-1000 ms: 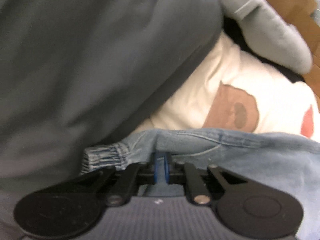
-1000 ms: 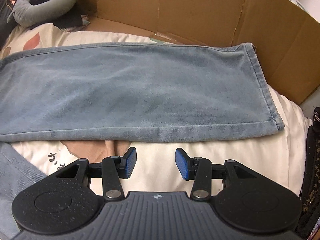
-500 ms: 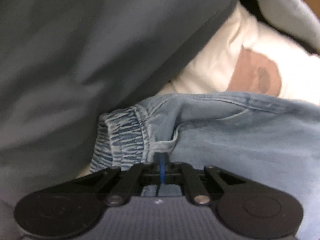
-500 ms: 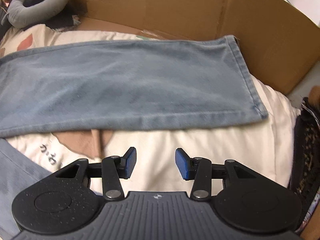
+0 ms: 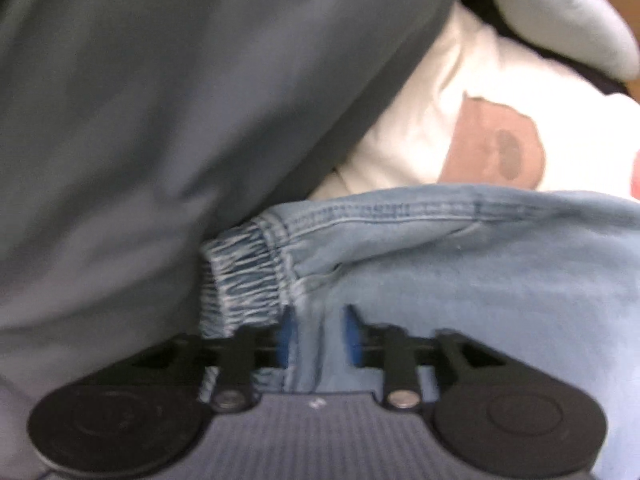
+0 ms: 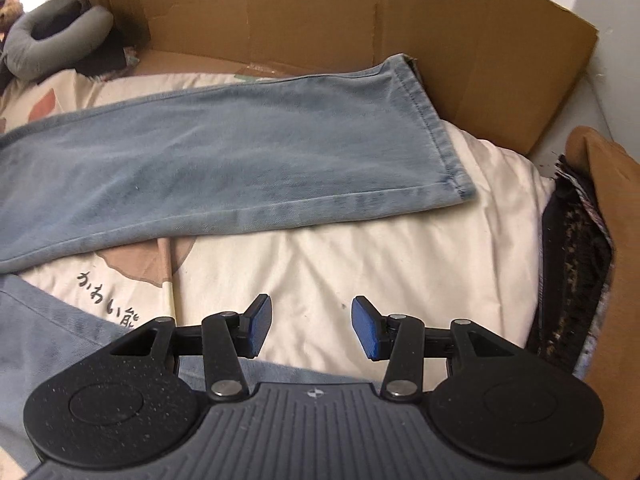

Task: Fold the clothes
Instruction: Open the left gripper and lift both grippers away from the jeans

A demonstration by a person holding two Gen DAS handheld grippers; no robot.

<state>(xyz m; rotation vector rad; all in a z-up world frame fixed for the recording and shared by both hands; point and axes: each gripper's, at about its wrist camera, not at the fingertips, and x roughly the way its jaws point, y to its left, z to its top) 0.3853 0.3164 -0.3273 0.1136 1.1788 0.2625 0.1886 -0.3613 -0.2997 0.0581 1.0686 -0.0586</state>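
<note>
Fingers of left gripper point(image 5: 316, 340) have just been opening; denim fold by waistband point(image 5: 240, 280) lies between pads, not pinched. Right gripper point(image 6: 312, 330) fingers parted, empty, over cream bedding point(image 6: 400, 260). Jeans point(image 6: 224, 160) lie flat on bed, hem point(image 6: 432, 120) toward cardboard box point(image 6: 360, 20); nothing visible inside box. Both grippers point steeply down. Grey cloth point(image 5: 160, 100) fills left view's left side. Neck pillow point(image 6: 56, 36) far left.

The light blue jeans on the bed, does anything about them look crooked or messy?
The light blue denim jeans lie flat but slanted across the cream printed bedspread, their hem corner touching the brown cardboard wall. Otherwise nothing stands out.
</note>
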